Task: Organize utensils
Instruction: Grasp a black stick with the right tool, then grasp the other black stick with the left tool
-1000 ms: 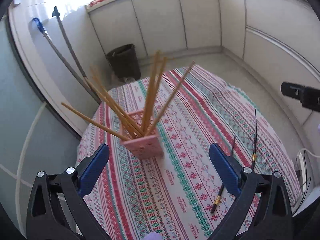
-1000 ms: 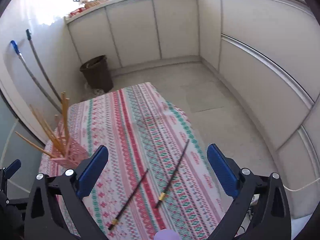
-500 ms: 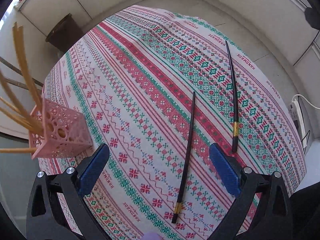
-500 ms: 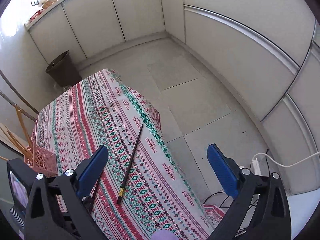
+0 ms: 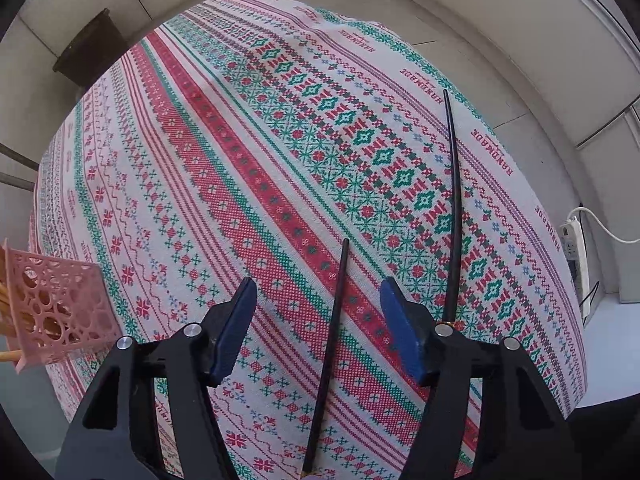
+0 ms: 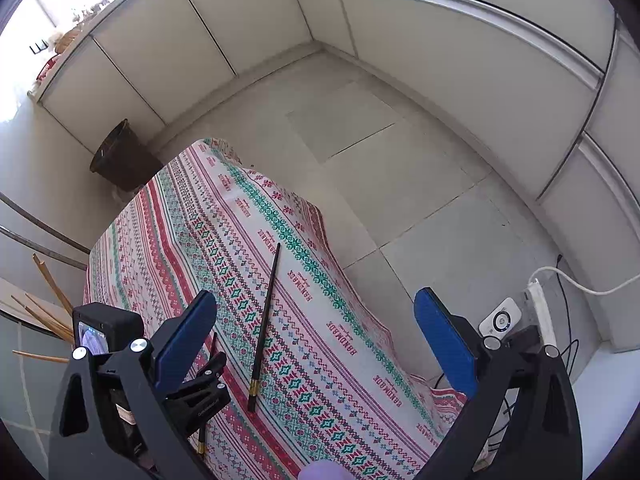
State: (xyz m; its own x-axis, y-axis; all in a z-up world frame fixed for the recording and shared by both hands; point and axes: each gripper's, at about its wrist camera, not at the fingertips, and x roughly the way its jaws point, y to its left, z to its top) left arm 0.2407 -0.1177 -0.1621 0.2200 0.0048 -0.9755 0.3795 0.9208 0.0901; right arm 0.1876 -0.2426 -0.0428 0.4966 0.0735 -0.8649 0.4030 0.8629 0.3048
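Observation:
Two black chopsticks with gold bands lie on the patterned tablecloth (image 5: pixel 248 168). My left gripper (image 5: pixel 318 304) points steeply down over the nearer chopstick (image 5: pixel 335 320). Its jaws are closing with that stick between the blue pads (image 5: pixel 236 328), which do not touch it. The second chopstick (image 5: pixel 456 208) lies just right of the right finger. A pink lattice holder (image 5: pixel 56 308) with wooden chopsticks stands at the left. In the right wrist view my right gripper (image 6: pixel 316 340) hangs open and holds nothing above the second chopstick (image 6: pixel 264 320), with the left gripper (image 6: pixel 200 392) at lower left.
The table's right edge (image 6: pixel 360 312) drops to a tiled floor. A power strip (image 6: pixel 538 312) with cables and a small white device (image 6: pixel 500 320) lie on the floor at the right. A dark bin (image 6: pixel 116 156) stands beyond the table's far end, by the cabinets.
My left gripper has swung from the pink holder down over the nearer black chopstick, and its jaws have narrowed. The right gripper has shifted right, toward the table's edge.

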